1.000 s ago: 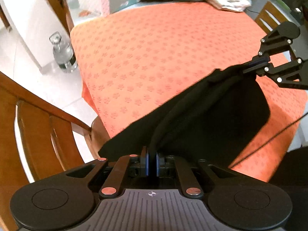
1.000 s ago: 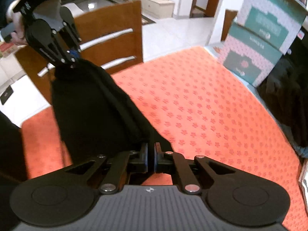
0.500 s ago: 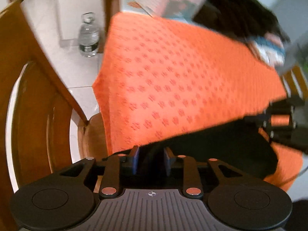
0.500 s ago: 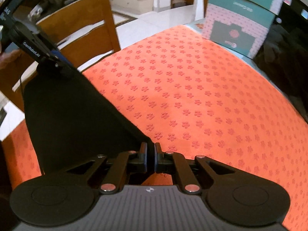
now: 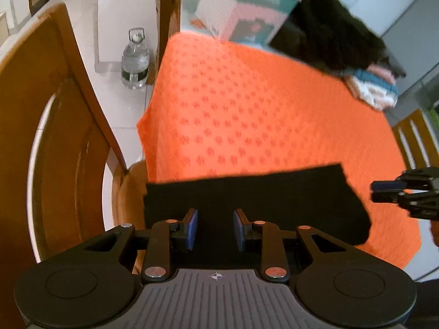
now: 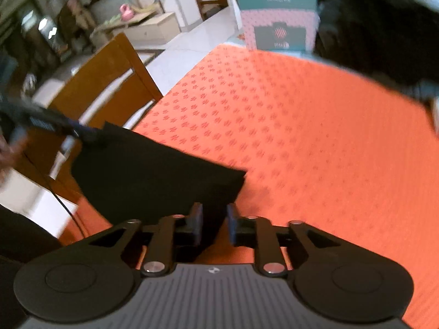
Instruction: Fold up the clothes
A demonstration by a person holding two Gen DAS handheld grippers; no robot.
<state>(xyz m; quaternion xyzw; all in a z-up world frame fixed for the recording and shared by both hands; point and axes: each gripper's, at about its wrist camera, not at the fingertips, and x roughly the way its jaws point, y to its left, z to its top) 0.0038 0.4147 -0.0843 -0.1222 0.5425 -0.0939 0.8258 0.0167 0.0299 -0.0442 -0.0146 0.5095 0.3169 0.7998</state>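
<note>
Our left gripper (image 5: 214,229) stands with its blue pads apart and nothing between them, poised just over the near edge of the black garment (image 5: 252,200). Our right gripper (image 6: 214,224) is parted too, more narrowly, and grips nothing; the garment's right corner lies just beyond its tips. From the left wrist view that gripper sits off the cloth's right end, clear of it.

The black garment lies flat as a neat rectangle at the near edge of the table (image 5: 247,104), on the orange patterned cloth, with its left end reaching the table's corner beside the wooden chair (image 5: 63,142). With both grippers free and the cloth lying square, we judge this fits either a rest between folds or a piece already folded down; the pictures do not settle which. Lying close to the table's edge keeps it in easy reach of both grippers.

Farther out, a dark heap of clothes (image 5: 329,35) and a small folded stack (image 5: 373,87) sit at the far side, beside patterned boxes (image 6: 277,19). A water bottle (image 5: 135,60) stands on the floor.
</note>
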